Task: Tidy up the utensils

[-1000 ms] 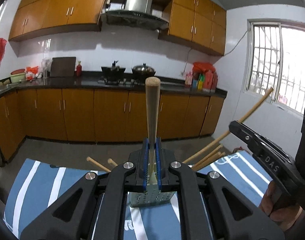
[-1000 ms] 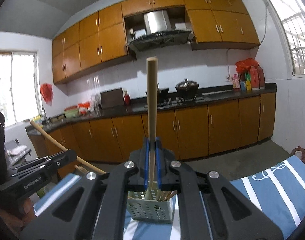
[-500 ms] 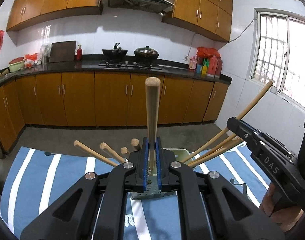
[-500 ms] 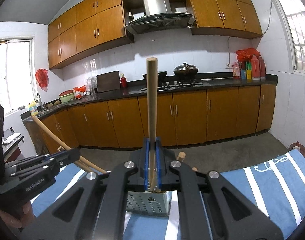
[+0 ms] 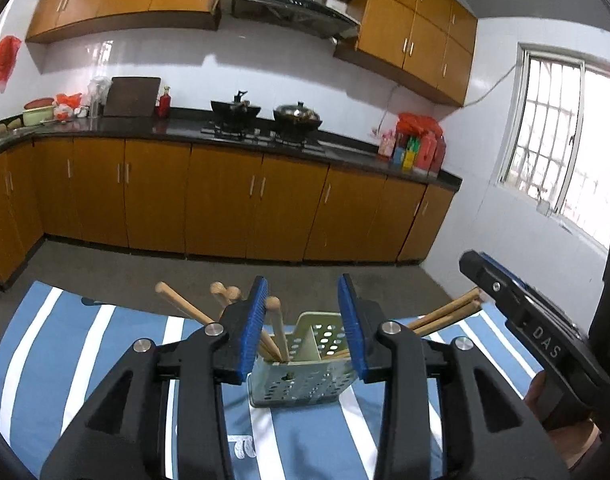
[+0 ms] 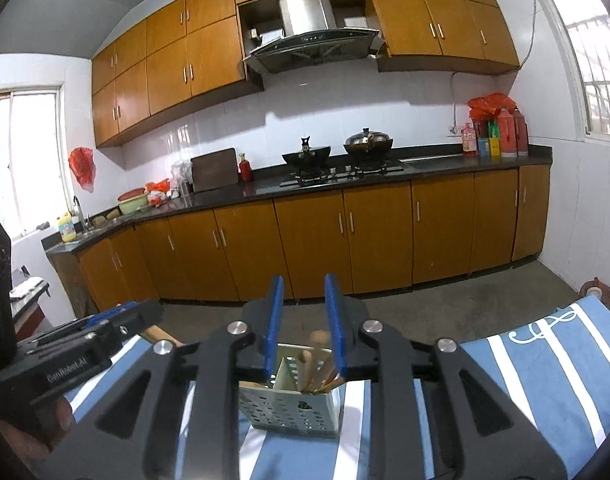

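Both the left tongs (image 5: 301, 328) and right tongs (image 6: 303, 326) hang spread and empty over the perforated holder (image 5: 301, 372) on the striped tabletop (image 5: 85, 360), the wooden sticks (image 6: 315, 364) standing inside it. Lift each straight up so neither snags a leaning handle.

This is a home kitchen; orange-brown wooden cabinets (image 6: 313, 236) run beneath a dark counter (image 6: 445, 160), with matching cupboards (image 6: 177, 68) hung above; a steel range hood (image 6: 311, 40) sits over a gas hob (image 6: 341, 172) carrying a black wok (image 6: 306, 156) and a lidded pan (image 6: 368, 142); white tiles (image 6: 409, 112) cover the wall; a cutting board (image 6: 215, 170) leans there, a sink tap (image 6: 77, 206) stands under the window (image 6: 25, 160), and bottles (image 6: 501, 134) crowd the far end.
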`<state>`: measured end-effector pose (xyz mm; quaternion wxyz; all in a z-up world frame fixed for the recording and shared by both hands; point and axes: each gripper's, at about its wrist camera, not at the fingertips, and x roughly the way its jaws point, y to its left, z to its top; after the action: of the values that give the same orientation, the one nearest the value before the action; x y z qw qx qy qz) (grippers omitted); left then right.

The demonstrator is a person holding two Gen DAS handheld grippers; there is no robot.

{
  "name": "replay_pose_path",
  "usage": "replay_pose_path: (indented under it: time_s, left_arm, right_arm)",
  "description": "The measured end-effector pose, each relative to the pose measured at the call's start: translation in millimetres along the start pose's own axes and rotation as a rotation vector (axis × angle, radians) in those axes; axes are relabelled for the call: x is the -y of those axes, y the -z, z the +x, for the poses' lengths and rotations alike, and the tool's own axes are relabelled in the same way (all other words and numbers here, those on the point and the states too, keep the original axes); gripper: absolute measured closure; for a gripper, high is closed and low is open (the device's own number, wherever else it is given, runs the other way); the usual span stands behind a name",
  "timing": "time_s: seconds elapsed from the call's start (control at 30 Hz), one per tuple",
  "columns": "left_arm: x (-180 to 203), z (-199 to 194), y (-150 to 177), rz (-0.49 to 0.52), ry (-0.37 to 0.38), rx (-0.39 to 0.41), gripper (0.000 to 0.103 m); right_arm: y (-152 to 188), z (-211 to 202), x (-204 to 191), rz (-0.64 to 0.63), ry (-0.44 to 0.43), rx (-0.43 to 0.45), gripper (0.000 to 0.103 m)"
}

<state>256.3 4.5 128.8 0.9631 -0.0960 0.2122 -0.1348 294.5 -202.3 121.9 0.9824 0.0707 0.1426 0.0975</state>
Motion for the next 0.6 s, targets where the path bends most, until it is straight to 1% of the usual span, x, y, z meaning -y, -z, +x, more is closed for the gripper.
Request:
replay_pose_path:
  time_s: [0.13, 0.23, 0.3, 0.33, 0.4, 0.43, 0.5, 0.53, 0.57, 0.6]
  left_arm:
    - [-3, -16, -5, -0.021, 0.003, 0.043, 0.066]
    - [-6, -27, -7, -0.031, 0.0, 0.066, 0.066]
    - [-9, -39, -6, -0.031, -0.01, 0.081, 0.066]
    - [-11, -43, -5, -0.029, -0.014, 0.084, 0.066]
    - [-14, -53, -1, -0.02, -0.031, 0.089, 0.063]
    - [-15, -57, 2, -0.014, -0.043, 0.089, 0.063]
    - [-18, -69, 9, 0.004, -0.073, 0.09, 0.057]
    - [-19, -74, 13, 0.011, -0.083, 0.09, 0.054]
    - [-19, -79, 16, 0.021, -0.095, 0.094, 0.048]
    - [-18, -84, 19, 0.031, -0.109, 0.1, 0.041]
  right_arm:
    - [-1, -19, 1, 0.003, -0.003, 0.033, 0.07]
    - [1, -39, 0, -0.002, 0.0, 0.063, 0.06]
    - [5, -55, -1, -0.013, 0.01, 0.086, 0.046]
    - [7, -62, -1, -0.019, 0.015, 0.094, 0.042]
    - [11, -75, -2, -0.029, 0.023, 0.107, 0.032]
    - [14, -81, -2, -0.034, 0.027, 0.112, 0.029]
    - [22, -94, -4, -0.044, 0.036, 0.119, 0.017]
    - [25, -99, -4, -0.048, 0.042, 0.122, 0.014]
    - [30, -107, -6, -0.055, 0.052, 0.128, 0.007]
    - [33, -113, -8, -0.063, 0.065, 0.133, 0.004]
